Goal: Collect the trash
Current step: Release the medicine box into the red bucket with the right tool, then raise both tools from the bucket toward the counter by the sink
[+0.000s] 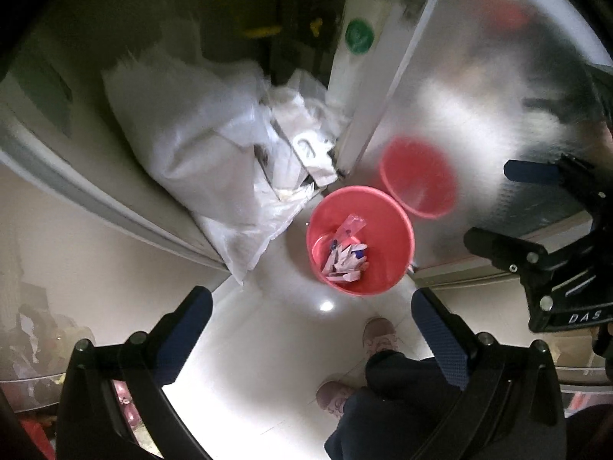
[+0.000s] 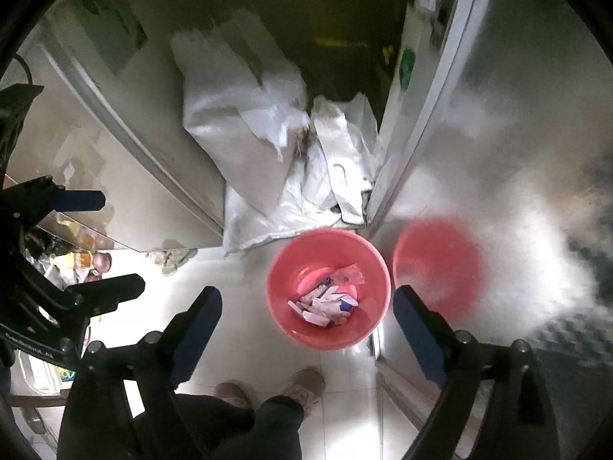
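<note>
Wrappers (image 1: 346,258) of crinkled white, pink and blue plastic are lying in a heap at the bottom of a round, smooth pink bucket (image 1: 398,237), which is standing on glossy white floor tiles (image 1: 268,345) beside a brushed steel panel (image 1: 479,88) that is mirroring its rim. Woven white sacks (image 1: 184,130) are slumping behind it. Left claw (image 1: 312,335) and right claw (image 2: 306,326) are both hanging wide and empty above the bucket, over pink shoes (image 2: 304,387).
</note>
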`<state>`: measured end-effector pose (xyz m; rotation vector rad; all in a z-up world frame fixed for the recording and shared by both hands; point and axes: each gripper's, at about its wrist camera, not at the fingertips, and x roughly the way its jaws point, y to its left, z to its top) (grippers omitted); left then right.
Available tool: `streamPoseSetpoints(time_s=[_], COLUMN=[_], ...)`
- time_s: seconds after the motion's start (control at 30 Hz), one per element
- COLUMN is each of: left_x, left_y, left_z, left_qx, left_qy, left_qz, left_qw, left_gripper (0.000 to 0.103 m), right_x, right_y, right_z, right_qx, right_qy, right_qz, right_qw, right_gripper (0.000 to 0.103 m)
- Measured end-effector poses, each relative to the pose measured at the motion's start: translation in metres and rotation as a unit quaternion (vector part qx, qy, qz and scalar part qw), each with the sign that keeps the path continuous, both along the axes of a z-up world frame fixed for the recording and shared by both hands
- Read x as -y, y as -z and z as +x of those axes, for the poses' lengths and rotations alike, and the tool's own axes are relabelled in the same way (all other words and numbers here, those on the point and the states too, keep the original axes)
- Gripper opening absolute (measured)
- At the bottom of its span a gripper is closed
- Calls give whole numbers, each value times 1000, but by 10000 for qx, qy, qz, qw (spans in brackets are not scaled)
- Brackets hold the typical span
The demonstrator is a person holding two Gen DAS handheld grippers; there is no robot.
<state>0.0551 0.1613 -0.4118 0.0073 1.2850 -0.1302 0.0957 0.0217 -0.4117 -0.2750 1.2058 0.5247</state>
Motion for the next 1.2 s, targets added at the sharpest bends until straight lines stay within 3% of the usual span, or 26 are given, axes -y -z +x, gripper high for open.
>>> streamPoseSetpoints(time_s=[0.1,0.3,0.43,0.5,0.63,0.87,1.2], left_x=[-2,-10,-5,-2,6,21,55], left_y=[-47,-164,-235,-263,-317,-381,-420], left_z=[-7,-24,-34,-39,-47,-56,-47], left_qx=[137,539,871,1007,1265,1616,1787], left_qy=[-1,-183,-108,-57,18,289,651], left_qz=[29,-249,-187,-153,-111,-84,-242], left_qw=[9999,9981,9960,9948,9919,9864,9814], left_gripper=[103,103,103,103,103,103,103], right_x=[-6,-3,2,7,13,36,63], right_y=[-40,-160,-230,-268,-321,-385,-410], right_z=[-10,-33,-47,-57,-72,-87,-87], right_qx=[41,485,757,914,1180,1407,1516], right_qy=[-117,-98,-36,21,131,569,1250], right_qz=[85,204,318,402,445,562,751], right_qw=[9999,9986,9966,9950,9919,9868,9776], right_gripper=[91,94,97,102,102,102,102])
